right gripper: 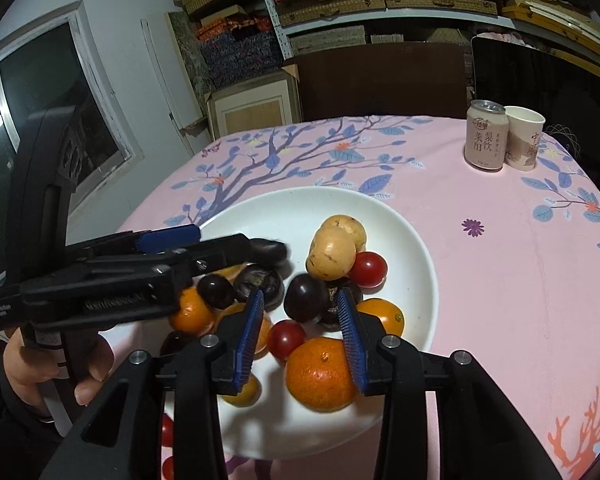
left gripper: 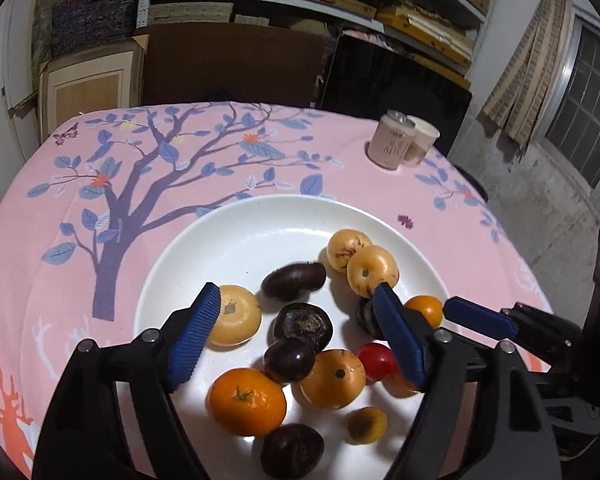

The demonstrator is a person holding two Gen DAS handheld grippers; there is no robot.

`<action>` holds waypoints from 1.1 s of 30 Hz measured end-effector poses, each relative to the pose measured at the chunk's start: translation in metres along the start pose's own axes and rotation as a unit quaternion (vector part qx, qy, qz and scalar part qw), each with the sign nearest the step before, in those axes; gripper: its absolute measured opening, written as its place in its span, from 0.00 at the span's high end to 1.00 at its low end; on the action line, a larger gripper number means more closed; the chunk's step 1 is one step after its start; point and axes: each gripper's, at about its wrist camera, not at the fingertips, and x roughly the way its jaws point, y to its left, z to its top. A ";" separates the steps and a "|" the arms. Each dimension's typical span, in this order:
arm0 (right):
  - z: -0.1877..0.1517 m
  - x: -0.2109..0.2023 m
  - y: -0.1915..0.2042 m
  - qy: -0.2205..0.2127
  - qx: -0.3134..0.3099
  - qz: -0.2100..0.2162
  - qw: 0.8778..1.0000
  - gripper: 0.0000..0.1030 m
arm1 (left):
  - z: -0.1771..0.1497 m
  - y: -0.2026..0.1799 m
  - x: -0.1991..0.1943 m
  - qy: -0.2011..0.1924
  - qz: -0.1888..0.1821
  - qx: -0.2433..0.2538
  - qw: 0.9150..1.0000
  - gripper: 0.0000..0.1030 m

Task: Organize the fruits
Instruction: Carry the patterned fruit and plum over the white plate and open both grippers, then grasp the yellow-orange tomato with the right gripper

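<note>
Only the right wrist view shows the person's hand [right gripper: 56, 364] wrapped round the handle of the left gripper [right gripper: 236, 242], along with a dark window behind it; the left wrist view instead catches a barred window and stacked cardboard at the far right. Both views show the white plate [left gripper: 228, 240] on the pink tree-print tablecloth [left gripper: 52, 208], heaped with fruit, and a drink can [right gripper: 485, 136] touching a paper cup [right gripper: 523, 138] at the far edge of the table.

From its own camera, the left gripper [left gripper: 296, 334] stands wide apart above the plate, nothing pinched between its blue pads; below the gap lie dark chestnut-like fruits [left gripper: 302, 325], while a yellow fruit [left gripper: 234, 315] sits just beside the left pad. An elongated dark fruit [left gripper: 293, 281] looks smeared (possibly rolling).

The right gripper [right gripper: 302, 330] is parted narrowly over the pile, pads not pressing on anything; a dark round fruit [right gripper: 306, 298] and a cherry tomato [right gripper: 286, 338] show in the gap, and a large orange [right gripper: 320, 376] lies below the right pad.
</note>
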 end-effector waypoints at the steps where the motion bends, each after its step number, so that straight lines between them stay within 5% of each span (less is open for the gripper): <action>1: -0.003 -0.007 0.000 -0.004 0.005 -0.002 1.000 0.60 | -0.002 0.001 -0.007 -0.002 -0.002 -0.003 1.000 0.26; 7: -0.039 -0.051 0.002 -0.001 0.024 -0.003 1.000 0.48 | -0.049 -0.008 -0.066 -0.021 -0.005 0.014 1.000 0.21; 14: -0.108 -0.060 0.043 0.048 -0.048 0.009 0.998 0.47 | -0.128 -0.013 -0.102 0.006 0.018 0.032 0.999 0.21; 18: -0.121 -0.052 0.058 0.053 -0.075 0.004 0.996 0.47 | -0.161 -0.007 -0.102 0.024 0.027 0.025 0.999 0.21; 23: -0.123 -0.035 0.061 0.072 -0.070 0.003 0.995 0.47 | -0.178 -0.009 -0.097 0.039 0.036 0.027 0.998 0.21; 25: -0.128 -0.030 0.062 0.085 -0.066 0.021 0.994 0.62 | -0.180 -0.013 -0.095 0.043 0.040 0.035 0.998 0.21; 33: -0.129 -0.051 0.035 0.035 -0.004 0.043 0.998 0.63 | -0.185 -0.030 -0.090 0.048 0.038 0.059 0.996 0.21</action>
